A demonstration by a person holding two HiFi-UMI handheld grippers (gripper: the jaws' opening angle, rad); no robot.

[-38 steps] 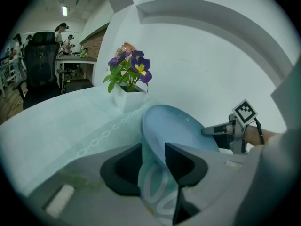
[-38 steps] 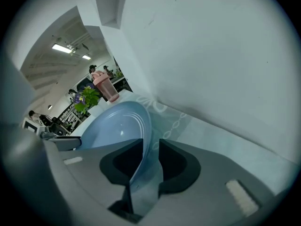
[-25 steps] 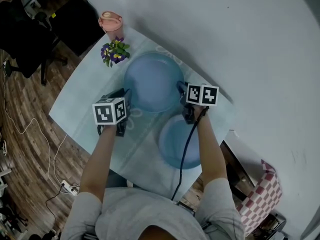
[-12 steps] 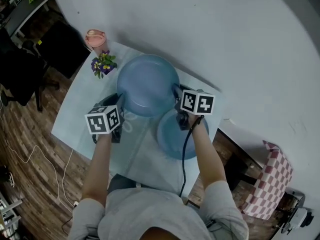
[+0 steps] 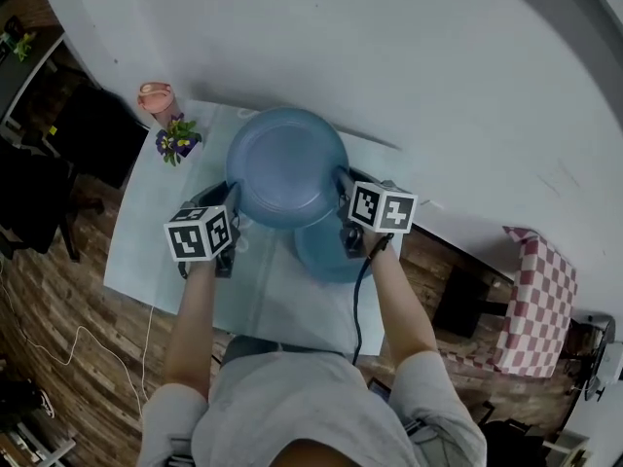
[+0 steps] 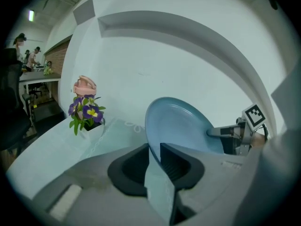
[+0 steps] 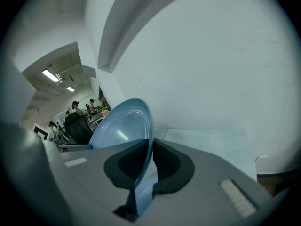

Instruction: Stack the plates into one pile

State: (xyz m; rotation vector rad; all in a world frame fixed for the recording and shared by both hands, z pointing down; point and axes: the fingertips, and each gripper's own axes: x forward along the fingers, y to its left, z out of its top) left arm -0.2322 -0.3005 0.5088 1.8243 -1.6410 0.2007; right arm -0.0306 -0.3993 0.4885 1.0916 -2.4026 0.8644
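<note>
— Left gripper (image 5: 233, 198) first: what has it got?

— Its jaws have just been closing, and the left rim of the large blue plate (image 5: 285, 166) sits pinched between them. The left gripper view shows the rim running straight through the narrow gap between the jaws, with the pads pressed on it.

— And the right gripper (image 5: 342, 181)?

— Much the same on the opposite side. Its jaws have been closing too and now stand nearly together, clamped on the right rim. The right gripper view shows the thin plate edge gripped between them, with the dish rising to the left.

— So where is the plate?

— Held between the two grippers above the table, tilted rather than flat. From the head view its near edge overlaps the far part of the smaller blue plate (image 5: 324, 257), which lies on the pale blue tablecloth (image 5: 146, 236) just in front of the right gripper. I cannot tell whether the two plates touch.

— Anything else on the cloth?

— Further back on the left, well apart from the plates, stands a small pot of purple and yellow flowers (image 5: 176, 138). Just behind it at the table's far corner is a pink cup (image 5: 155, 96).

— And beyond that?

— A white wall (image 5: 409, 56) runs along the far side of the table. Off to the right, a red-and-white checked cloth (image 5: 537, 295) sits over wooden floor.
</note>
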